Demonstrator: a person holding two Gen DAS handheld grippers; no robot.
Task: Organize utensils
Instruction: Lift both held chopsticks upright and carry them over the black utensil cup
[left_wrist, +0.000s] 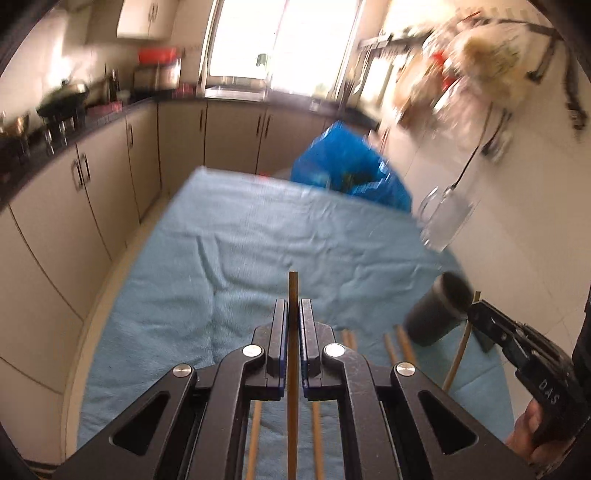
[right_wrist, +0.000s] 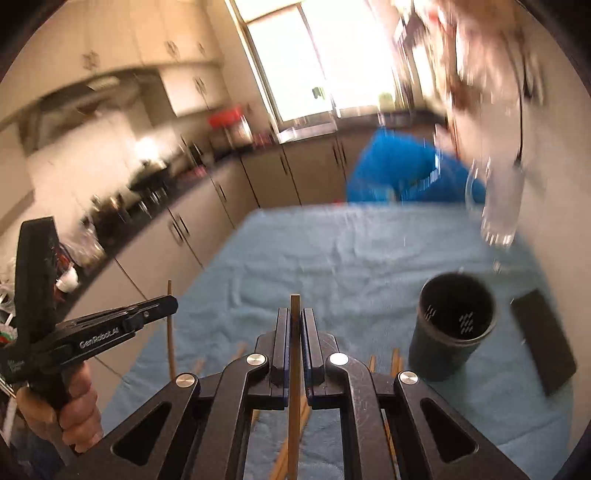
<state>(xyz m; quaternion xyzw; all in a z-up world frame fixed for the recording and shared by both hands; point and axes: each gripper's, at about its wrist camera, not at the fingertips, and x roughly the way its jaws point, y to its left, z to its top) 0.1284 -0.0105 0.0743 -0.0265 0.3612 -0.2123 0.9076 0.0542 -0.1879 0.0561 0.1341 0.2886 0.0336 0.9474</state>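
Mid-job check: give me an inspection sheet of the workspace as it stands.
Surface: blue towel covers the table, wrinkled.
Job's things: dark holder cup upright, no chopsticks seen inside; loose chopsticks lie on the towel.
Clutter: glass mug, black slab, blue bag.
Grippers: left gripper shut on a chopstick; right gripper shut on another chopstick.
Cables: black cord on the wall.
Surroundings: kitchen cabinets, window; blurred.

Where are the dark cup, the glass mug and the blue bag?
dark cup (right_wrist: 443, 354), right wrist view, outer wall.
glass mug (left_wrist: 441, 221), left wrist view, body.
blue bag (left_wrist: 343, 162), left wrist view, front.
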